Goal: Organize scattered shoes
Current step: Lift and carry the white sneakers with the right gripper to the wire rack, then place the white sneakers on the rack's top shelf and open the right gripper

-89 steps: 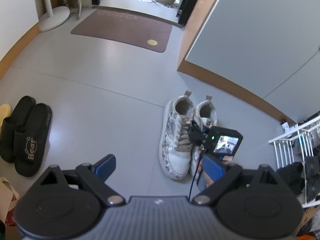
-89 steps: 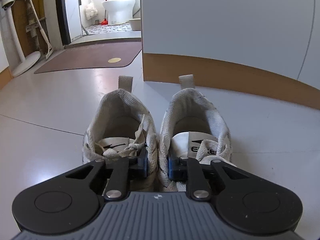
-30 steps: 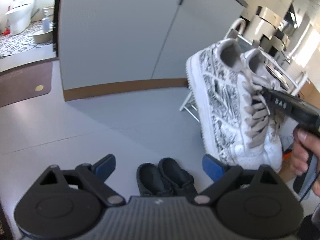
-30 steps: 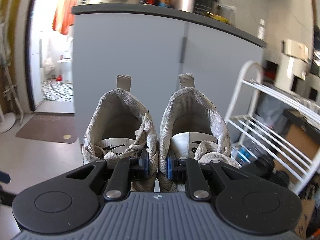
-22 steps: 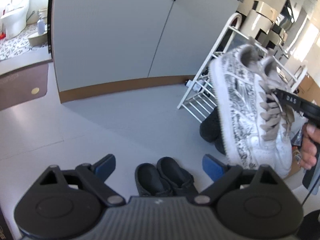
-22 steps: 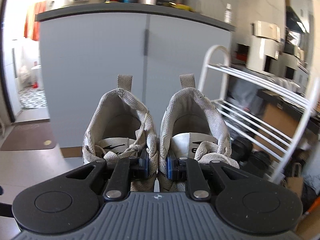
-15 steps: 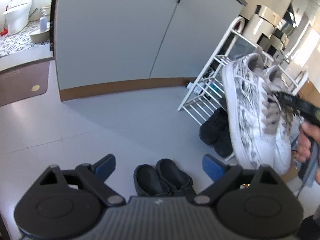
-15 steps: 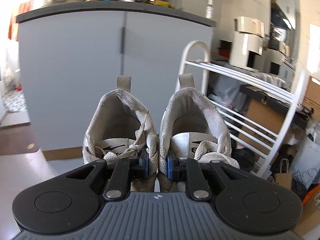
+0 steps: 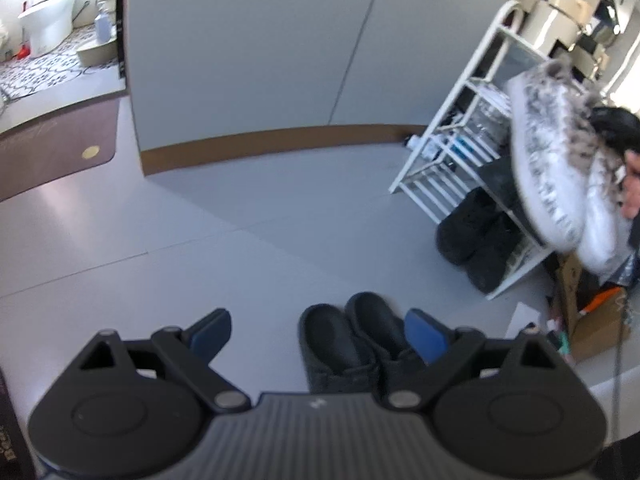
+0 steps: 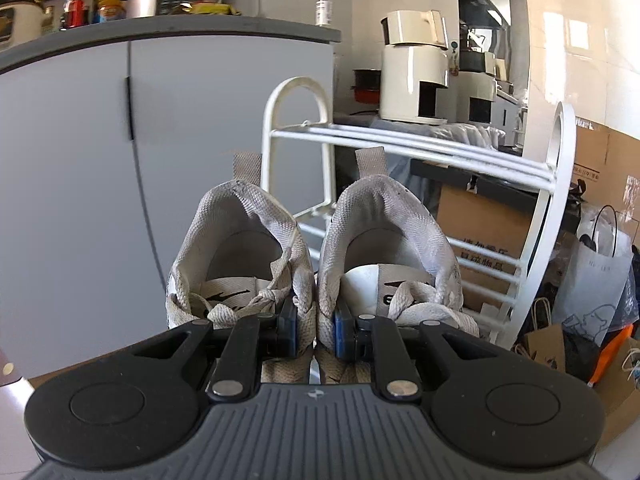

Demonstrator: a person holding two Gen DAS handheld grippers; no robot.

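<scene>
1. Our right claw (image 10: pixel 314 338) is pinched nearly closed on the white patterned sneakers (image 10: pixel 316 264), its pads clamping the two inner collars together so both shoes hang as one pair in the air.
2. Taking the white shoe rack (image 10: pixel 404 152) as our landmark: the sneakers are just in front of it, heels toward it, about level with its middle tiers. In the left wrist view they hang, blurred, in front of the rack (image 9: pixel 448 152).
3. Our left claw (image 9: pixel 318 330) stands wide open and holds nothing. It points down at the floor above a pair of black slip-on shoes (image 9: pixel 352 340), which sit on the floor a little in front of the rack.
4. Another pair of black shoes (image 9: pixel 476 236) already fills the rack's bottom tier.
5. Risks, as we judge them:
   - The grip is only on soft collar fabric, so a quick swing or a knock on a rack rail could pull one sneaker free.
   - The tiers are open bars; a shoe set down tilted could slip between them or tip off the front edge.
   - The toes hang below our right camera's sight, so they may catch a lower rail unseen.
   - Paper bags (image 10: pixel 596 280) beside the rack could be snagged.
</scene>
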